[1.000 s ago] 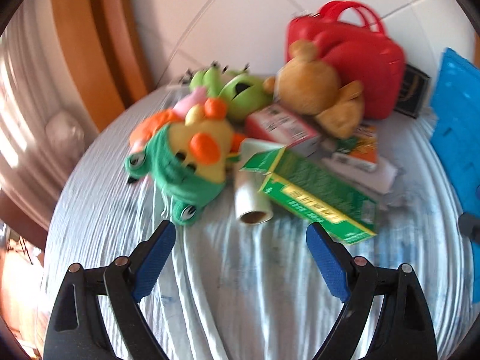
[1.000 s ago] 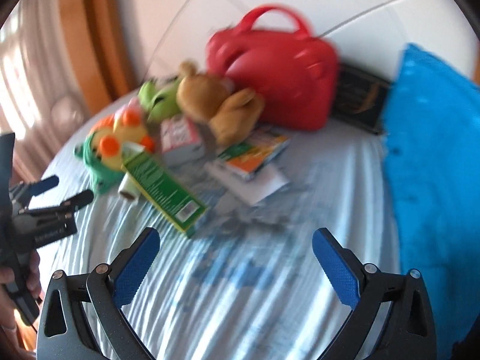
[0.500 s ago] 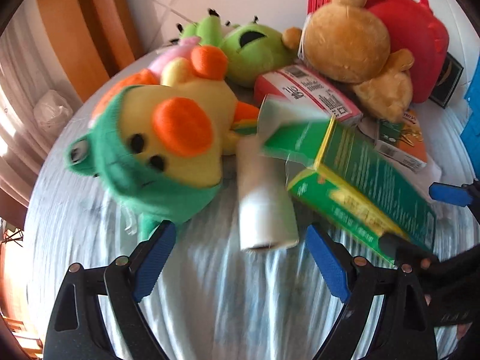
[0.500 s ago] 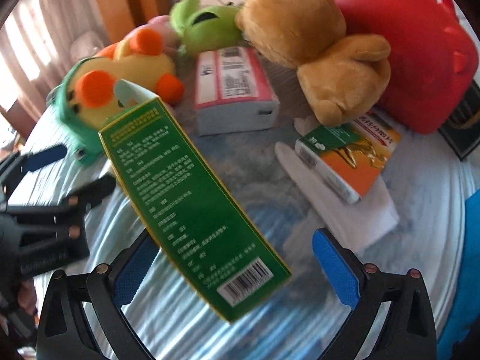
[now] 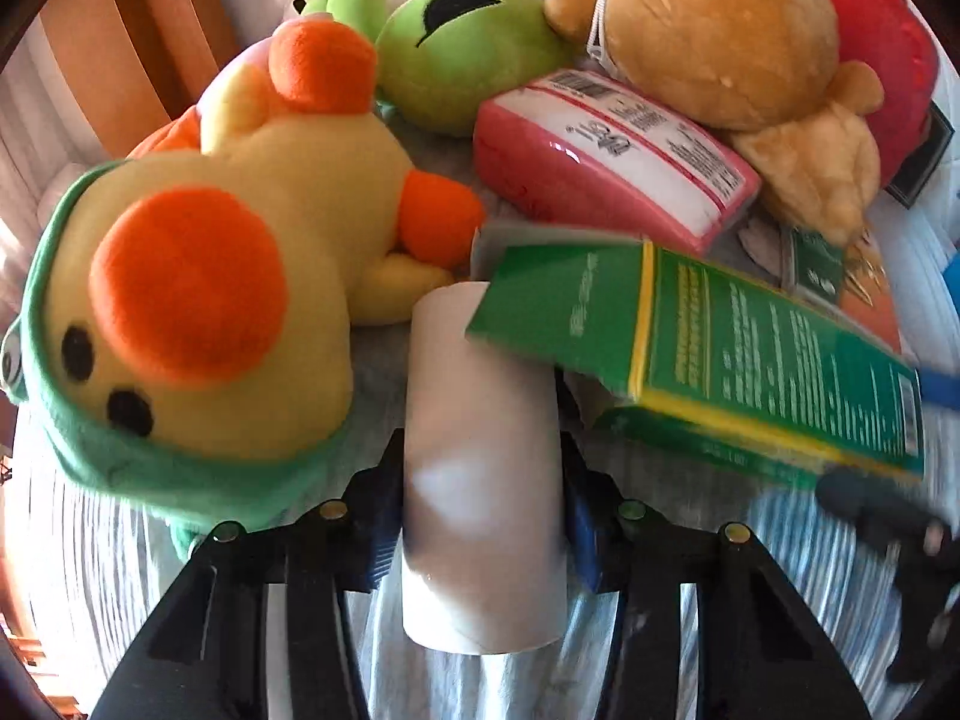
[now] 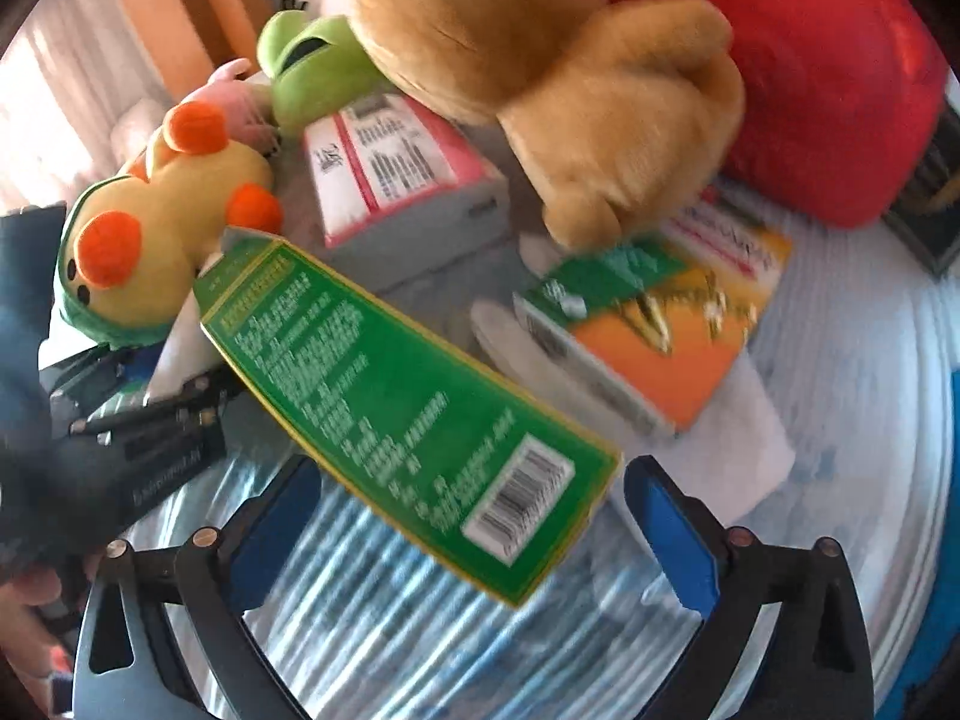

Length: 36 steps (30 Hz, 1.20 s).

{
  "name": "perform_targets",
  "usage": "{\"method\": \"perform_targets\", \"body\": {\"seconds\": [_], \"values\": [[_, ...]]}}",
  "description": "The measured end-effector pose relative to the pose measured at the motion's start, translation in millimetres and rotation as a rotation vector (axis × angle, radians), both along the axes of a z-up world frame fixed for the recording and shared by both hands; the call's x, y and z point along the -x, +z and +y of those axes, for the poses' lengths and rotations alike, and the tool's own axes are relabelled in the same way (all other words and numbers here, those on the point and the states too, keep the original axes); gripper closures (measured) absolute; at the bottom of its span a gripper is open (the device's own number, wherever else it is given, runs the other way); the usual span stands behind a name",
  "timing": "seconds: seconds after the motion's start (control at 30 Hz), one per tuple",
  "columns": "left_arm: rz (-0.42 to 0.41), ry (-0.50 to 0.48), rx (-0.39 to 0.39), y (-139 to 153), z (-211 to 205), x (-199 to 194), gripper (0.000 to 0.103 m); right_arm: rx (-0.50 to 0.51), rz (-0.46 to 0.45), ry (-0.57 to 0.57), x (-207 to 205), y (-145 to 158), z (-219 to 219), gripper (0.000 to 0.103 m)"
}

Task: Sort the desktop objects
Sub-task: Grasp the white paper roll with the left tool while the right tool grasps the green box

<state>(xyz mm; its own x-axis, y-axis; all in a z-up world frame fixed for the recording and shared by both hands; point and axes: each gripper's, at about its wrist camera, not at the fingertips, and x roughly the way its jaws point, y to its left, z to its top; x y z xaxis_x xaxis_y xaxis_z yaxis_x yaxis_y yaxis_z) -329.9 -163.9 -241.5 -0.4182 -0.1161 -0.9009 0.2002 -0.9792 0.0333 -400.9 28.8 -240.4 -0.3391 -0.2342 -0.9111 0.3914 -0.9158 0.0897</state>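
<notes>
— Left wrist view: where was the left gripper?
— Low centre, jaws closing around the white roll.
— And the right gripper?
— Wide, straddling the green box, not gripping.

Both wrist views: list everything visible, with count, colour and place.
Plastic-bag roll: one, white, between the closing left pads.
Long carton: one, green, over the roll, between the right fingers.
Duck plush: one, yellow-orange, left.
Frog plush: one, green, back.
Bear plush: one, tan, back.
Tissue pack: one, pink-white, centre.
Small box: one, orange-green, right.
Bag: one, red, behind.
Cloth: one, pale blue, underneath.
Left gripper: black-blue.
Right gripper: black-blue, open.
</notes>
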Motion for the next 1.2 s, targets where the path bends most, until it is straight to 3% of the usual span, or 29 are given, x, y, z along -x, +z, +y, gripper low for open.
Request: {"method": "perform_targets", "body": {"seconds": [0.13,0.23,0.33,0.47,0.6,0.87,0.9,0.93,1.07,1.2], "values": [[-0.019,0.012,-0.007,2,-3,-30,0.058,0.024,0.025,0.06,3,5,-12,0.002],[-0.032,0.043,-0.016,4,-9,-52,0.058,-0.012,-0.003,0.083,-3,2,-19,0.022],[-0.04,0.066,-0.023,5,-16,-71,0.058,-0.02,-0.038,0.119,-25,4,-23,0.032],[-0.04,0.086,-0.043,7,-22,-91,0.058,0.051,-0.125,0.152,-55,4,-22,0.032],[-0.035,0.092,-0.048,10,-24,-101,0.058,0.008,-0.075,0.136,-62,12,-23,0.017],[-0.017,0.076,-0.015,19,-26,-114,0.058,-0.036,-0.019,0.181,-42,10,-61,0.017],[-0.015,0.075,-0.017,20,-27,-116,0.058,-0.034,-0.026,0.188,-39,7,-65,0.021],[-0.013,0.075,-0.019,22,-28,-119,0.058,-0.031,-0.041,0.2,-37,4,-70,0.042],[0.012,0.063,-0.03,34,-28,-137,0.058,-0.026,-0.048,0.21,-43,5,-77,0.046],[0.069,0.029,-0.038,56,-28,-164,0.058,0.016,0.003,0.159,-65,34,-60,0.048]]}}
